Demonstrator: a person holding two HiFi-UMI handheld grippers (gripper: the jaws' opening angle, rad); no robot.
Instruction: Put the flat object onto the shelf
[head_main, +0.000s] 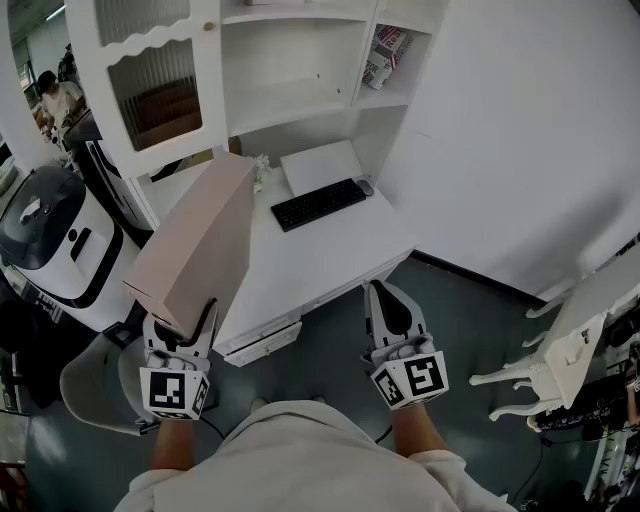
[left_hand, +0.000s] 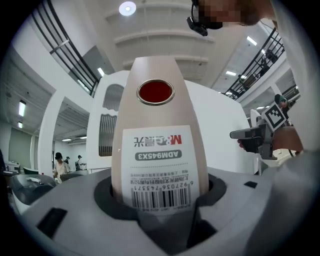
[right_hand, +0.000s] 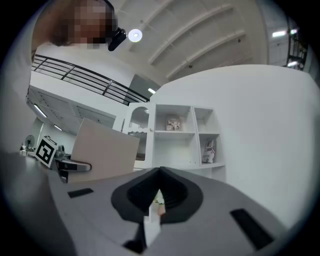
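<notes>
On my feed the flat box (head_main: 195, 245) is a pinkish beige. Its white label (left_hand: 157, 165) carries a black barcode, red lettering and a dark grey strip, and above that sits a red disc (left_hand: 156, 92) in a silver ring. The left gripper (head_main: 183, 322) and right gripper (head_main: 381, 294) are grey, each cube patterned in black-and-white squares. The desk (head_main: 330, 265) is white, the keyboard (head_main: 318, 203) on it black, the shelf unit (head_main: 290, 105) behind it white, the floor (head_main: 470, 320) beside it dark grey.
</notes>
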